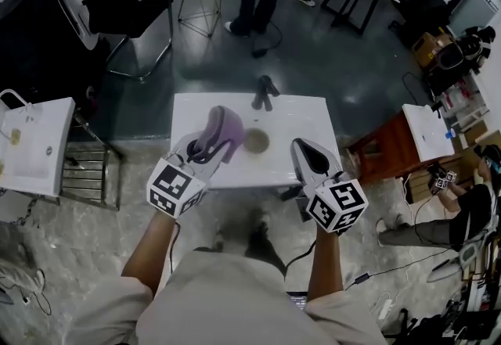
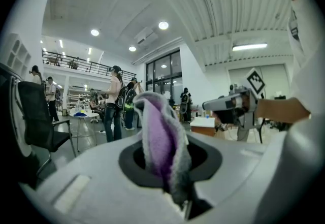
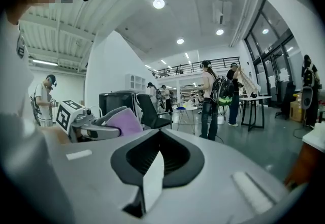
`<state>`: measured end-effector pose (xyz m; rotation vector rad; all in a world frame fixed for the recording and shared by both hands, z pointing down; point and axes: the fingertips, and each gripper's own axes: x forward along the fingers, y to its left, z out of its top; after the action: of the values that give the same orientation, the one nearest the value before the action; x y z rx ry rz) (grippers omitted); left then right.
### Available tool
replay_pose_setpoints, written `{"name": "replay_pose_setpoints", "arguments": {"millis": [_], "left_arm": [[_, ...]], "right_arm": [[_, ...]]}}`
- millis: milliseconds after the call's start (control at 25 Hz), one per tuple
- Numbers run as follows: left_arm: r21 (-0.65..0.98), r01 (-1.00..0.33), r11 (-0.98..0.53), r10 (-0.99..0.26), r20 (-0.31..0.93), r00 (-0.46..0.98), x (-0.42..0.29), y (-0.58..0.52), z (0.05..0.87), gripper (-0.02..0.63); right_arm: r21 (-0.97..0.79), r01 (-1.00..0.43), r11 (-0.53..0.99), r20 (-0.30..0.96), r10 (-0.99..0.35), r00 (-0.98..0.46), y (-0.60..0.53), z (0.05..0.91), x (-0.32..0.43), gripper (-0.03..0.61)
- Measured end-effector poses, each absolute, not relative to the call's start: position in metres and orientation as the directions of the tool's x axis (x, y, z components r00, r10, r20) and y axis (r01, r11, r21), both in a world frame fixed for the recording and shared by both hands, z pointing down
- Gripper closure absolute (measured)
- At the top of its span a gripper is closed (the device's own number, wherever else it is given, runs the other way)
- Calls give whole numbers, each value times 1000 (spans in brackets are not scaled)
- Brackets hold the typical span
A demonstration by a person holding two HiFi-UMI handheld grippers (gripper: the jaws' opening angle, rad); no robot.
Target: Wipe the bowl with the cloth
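Your left claw (image 1: pixel 210 149) is clamped on the purple cloth (image 1: pixel 224 126), which shows just left of the bowl (image 1: pixel 256 140) on the white worktop (image 1: pixel 301 113). Your right claw (image 1: pixel 307 149) is closed on nothing, to the bowl's right.

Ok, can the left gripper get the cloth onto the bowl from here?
Probably yes: the left gripper is shut on the cloth, which hangs close beside the bowl on the table, with nothing between them in the head view.
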<state>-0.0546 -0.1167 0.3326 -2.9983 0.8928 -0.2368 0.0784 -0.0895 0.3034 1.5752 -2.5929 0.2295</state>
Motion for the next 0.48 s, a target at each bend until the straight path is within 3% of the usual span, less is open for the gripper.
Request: {"name": "replay_pose_setpoints", "arguments": {"millis": [320, 480], "left_arm": [[-14, -589, -808, -581, 187, 792, -32, -154, 366, 543], [-10, -615, -789, -601, 223, 767, -21, -176, 381, 543]], "right_arm": [[-122, -868, 482, 163, -853, -496, -139, 333, 102, 569], [-106, -861, 497, 220, -833, -508, -171, 355, 116, 557]]}}
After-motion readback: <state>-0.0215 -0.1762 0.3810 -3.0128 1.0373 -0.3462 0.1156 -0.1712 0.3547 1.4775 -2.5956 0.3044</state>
